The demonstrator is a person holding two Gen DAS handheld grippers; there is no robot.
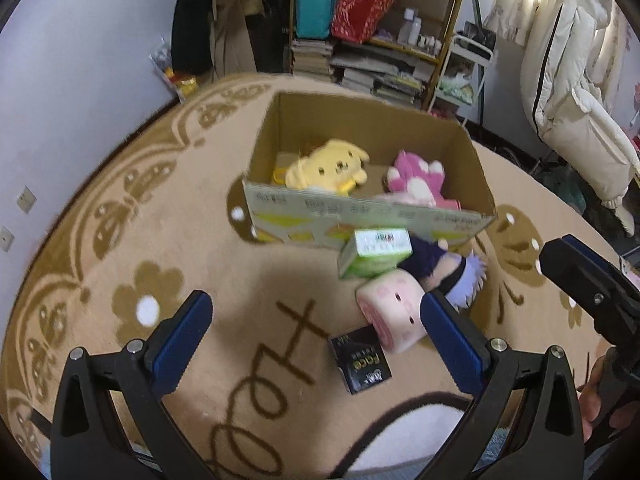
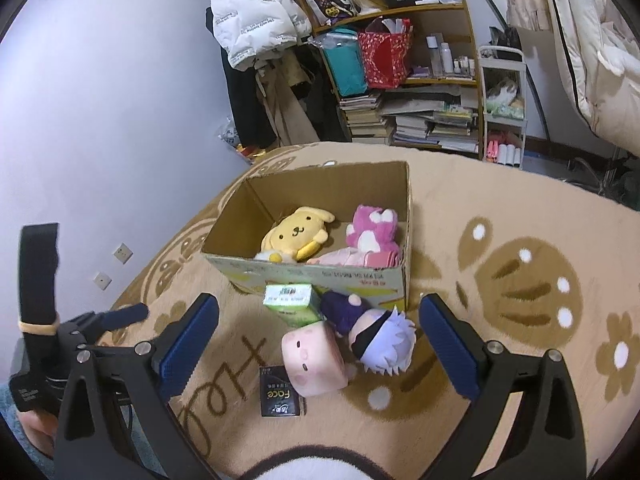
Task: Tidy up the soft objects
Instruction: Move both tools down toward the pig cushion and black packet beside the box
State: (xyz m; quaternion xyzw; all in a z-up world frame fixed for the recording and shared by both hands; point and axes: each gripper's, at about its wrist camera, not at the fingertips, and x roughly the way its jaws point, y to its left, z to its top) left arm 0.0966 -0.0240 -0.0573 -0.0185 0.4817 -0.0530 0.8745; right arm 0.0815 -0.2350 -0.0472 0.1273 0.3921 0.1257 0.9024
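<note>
An open cardboard box (image 1: pixel 460 148) (image 2: pixel 304 274) stands on the rug with a yellow dog plush (image 1: pixel 328 164) (image 2: pixel 296 232) and a pink plush (image 1: pixel 416 176) (image 2: pixel 372 228) inside. In front of it lie a pink cube plush (image 1: pixel 394 312) (image 2: pixel 314 360), a doll with pale lilac hair and a dark blindfold (image 1: pixel 460 276) (image 2: pixel 380 340), a green carton (image 1: pixel 376 250) (image 2: pixel 290 302) and a small black box (image 1: pixel 360 358) (image 2: pixel 280 396). My left gripper (image 1: pixel 316 336) is open over the rug, its right finger beside the cube. My right gripper (image 2: pixel 320 340) is open, framing the cube and doll.
The beige patterned rug (image 1: pixel 192 248) (image 2: pixel 520 216) spreads around the box. Behind stand a shelf (image 1: pixel 400 40) (image 2: pixel 420 80) with bags and stacked books, hanging coats (image 2: pixel 256 20) and a white padded jacket (image 1: pixel 568 80). A hand holds the other gripper's handle (image 1: pixel 600 392).
</note>
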